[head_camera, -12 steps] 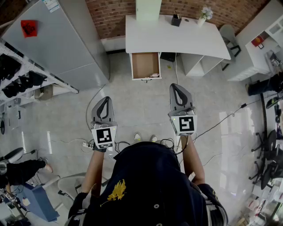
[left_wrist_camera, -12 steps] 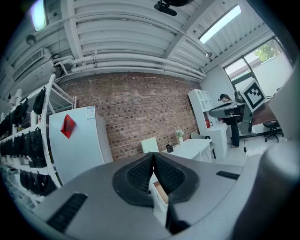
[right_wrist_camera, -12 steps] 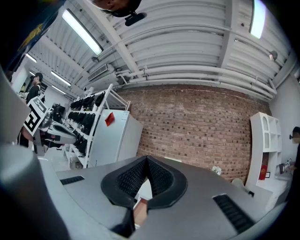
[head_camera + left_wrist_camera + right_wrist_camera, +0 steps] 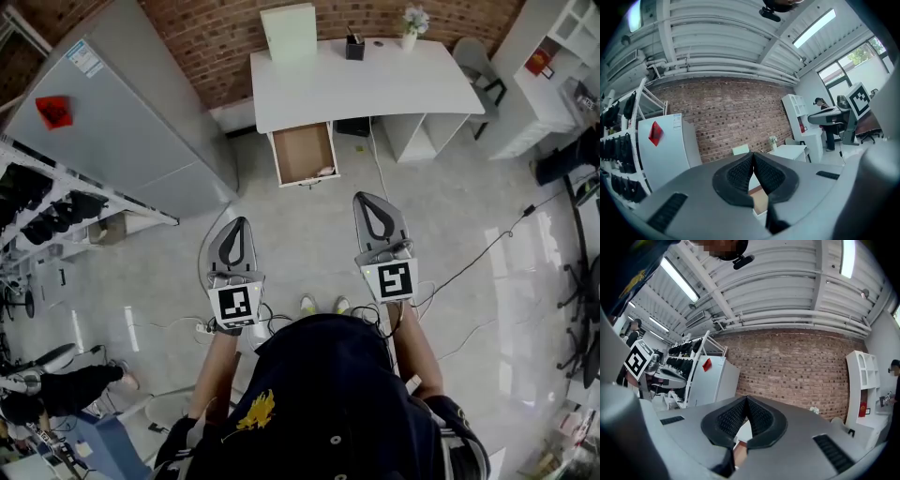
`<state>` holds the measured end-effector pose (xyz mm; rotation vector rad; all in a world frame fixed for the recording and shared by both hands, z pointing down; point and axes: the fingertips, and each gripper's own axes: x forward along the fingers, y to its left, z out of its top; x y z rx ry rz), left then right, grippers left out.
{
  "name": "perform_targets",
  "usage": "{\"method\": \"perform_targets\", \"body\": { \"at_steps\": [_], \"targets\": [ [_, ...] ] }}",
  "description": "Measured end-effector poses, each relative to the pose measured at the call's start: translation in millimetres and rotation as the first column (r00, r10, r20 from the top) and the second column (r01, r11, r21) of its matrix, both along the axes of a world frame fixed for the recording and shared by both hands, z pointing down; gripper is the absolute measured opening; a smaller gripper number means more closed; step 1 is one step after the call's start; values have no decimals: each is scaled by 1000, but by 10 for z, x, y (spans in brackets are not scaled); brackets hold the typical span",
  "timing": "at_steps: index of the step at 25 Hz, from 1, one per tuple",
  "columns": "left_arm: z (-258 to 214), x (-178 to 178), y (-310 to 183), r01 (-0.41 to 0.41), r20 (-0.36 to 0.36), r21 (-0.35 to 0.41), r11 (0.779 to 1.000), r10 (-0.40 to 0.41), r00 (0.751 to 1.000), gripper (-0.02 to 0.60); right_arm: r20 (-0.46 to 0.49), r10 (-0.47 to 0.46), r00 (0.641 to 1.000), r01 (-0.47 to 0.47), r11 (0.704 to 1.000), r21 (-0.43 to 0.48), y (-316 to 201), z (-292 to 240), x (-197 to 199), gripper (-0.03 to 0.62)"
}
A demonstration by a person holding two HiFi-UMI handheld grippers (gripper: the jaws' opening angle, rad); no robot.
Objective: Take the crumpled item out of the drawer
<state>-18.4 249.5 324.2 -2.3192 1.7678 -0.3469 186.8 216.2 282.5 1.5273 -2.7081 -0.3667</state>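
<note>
Grippers: two, one in each of the person's hands, both held out level over the floor and pointing toward the desk.
Left gripper (image 4: 235,223): jaws pressed together at the tips, nothing between them; its own view (image 4: 753,155) shows the ribbed pads meeting.
Right gripper (image 4: 368,198): jaws likewise closed and empty, the pads touching in its own view (image 4: 746,399).
Marker cubes: two, one at the rear of each gripper, left (image 4: 235,305) and right (image 4: 394,279).
Desk (image 4: 375,89): one, white, set against the brick wall, well ahead of both grippers.
Drawer (image 4: 300,148): one, pulled open from under the desk's left end, its brown bottom mostly bare.
Crumpled item (image 4: 324,172): one, small and pale, lying in the drawer's front right corner; neither gripper is near it.
Things on the desk: three, a pale green box (image 4: 289,32), a black holder (image 4: 354,47) and a small vase of flowers (image 4: 411,22).
Chair (image 4: 474,62): one, grey, at the desk's right end.
Grey cabinet (image 4: 131,131): one, tall, left of the desk, with one red patch (image 4: 53,111) on it.
Shoe rack (image 4: 47,208): one, at the far left, holding dark shoes; I cannot count the pairs.
Floor cable (image 4: 473,258): one dark line running off to the right.
People: two, the one holding the grippers and another low at the left edge (image 4: 52,386).
</note>
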Motion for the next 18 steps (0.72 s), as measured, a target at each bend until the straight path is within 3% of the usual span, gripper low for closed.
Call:
{"method": "perform_targets", "body": {
  "at_steps": [2,3,4,10,18],
  "targets": [
    [26,126,-18,-2,1,-16,1000,2,1000,18,40,19,999,-18,999,-28,-32,63,171,28],
    [35,189,-30,-2,1,-22,1000,2,1000,18,69,25,997,-22,999,-44,-63,110,256,209],
    [41,255,-42,0,1,-25,1000,0,1000,18,94,23,995,-17,998,-58,-93,155,326,577],
    [97,605,-28,29,7,-34,999,-29,1000,18,58,-14,998,21,993,-119,-148,449,594,575],
    [281,501,-178,97,-13,-72,993,-98,995,18,28,-59,998,62,988,-138,-505,568,538,575]
  ]
}}
